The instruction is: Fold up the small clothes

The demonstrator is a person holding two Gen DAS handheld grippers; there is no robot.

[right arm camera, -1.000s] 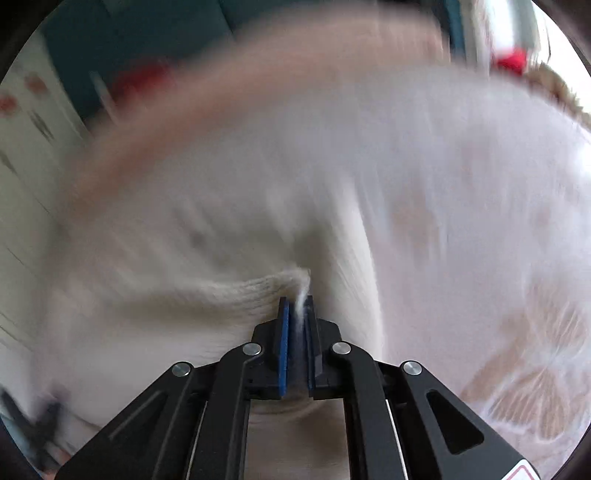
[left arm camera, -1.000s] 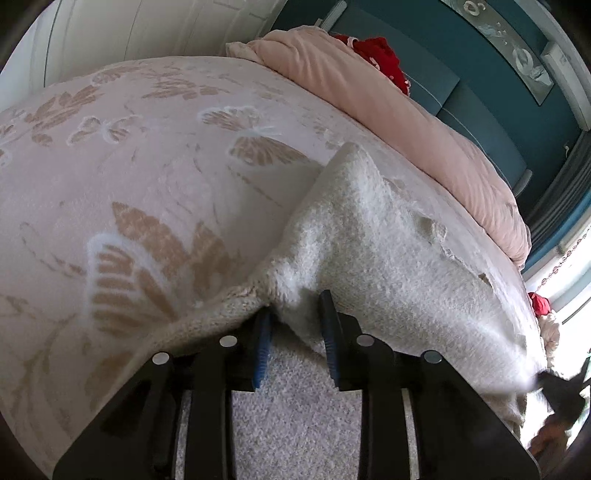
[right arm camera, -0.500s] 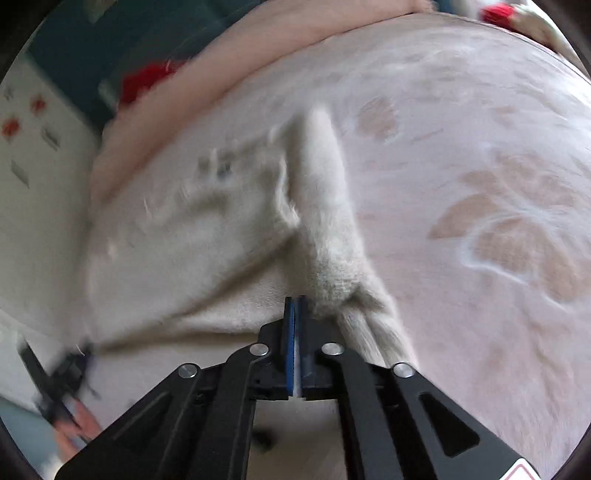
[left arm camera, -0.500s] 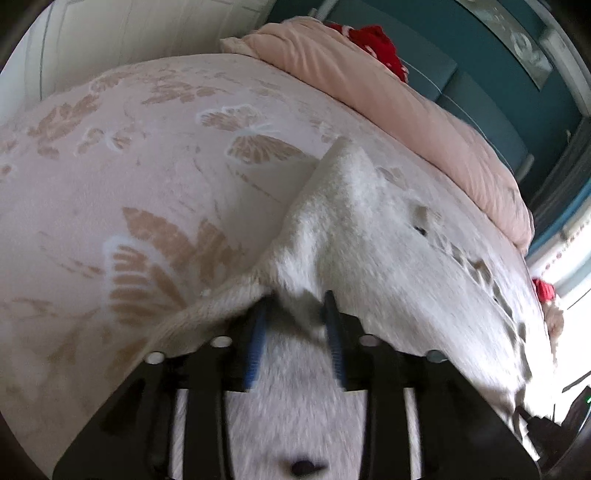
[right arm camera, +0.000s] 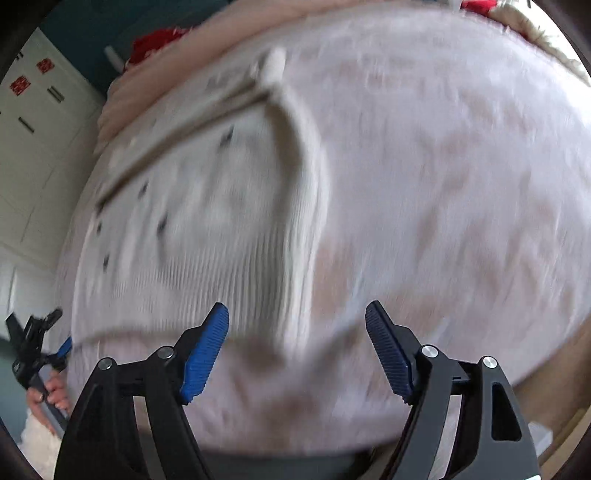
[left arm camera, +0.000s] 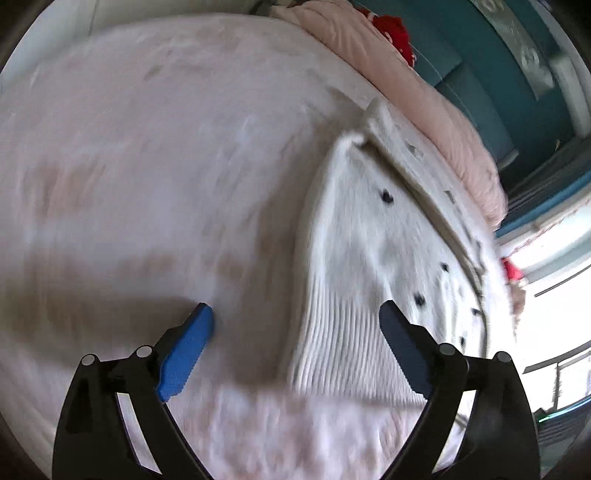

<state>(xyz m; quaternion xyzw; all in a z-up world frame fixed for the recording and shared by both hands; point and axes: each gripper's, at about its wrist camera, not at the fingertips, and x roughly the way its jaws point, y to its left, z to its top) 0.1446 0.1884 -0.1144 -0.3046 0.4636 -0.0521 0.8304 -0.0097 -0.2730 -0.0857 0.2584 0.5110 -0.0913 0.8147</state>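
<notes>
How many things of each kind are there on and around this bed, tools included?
White knitted garment: 1
Pink butterfly-print bedspread: 1
Plain pink quilt along the far edge: 1
Red item behind the quilt: 1
Handheld grippers, left gripper and right gripper, both open and empty: 2
Total: 6

Daylight, bright; window (left arm camera: 554, 266) blown out at right edge. Both views motion-blurred, right wrist worse. Fisheye bends edges. Soft shadow on bed (left arm camera: 110, 291).
</notes>
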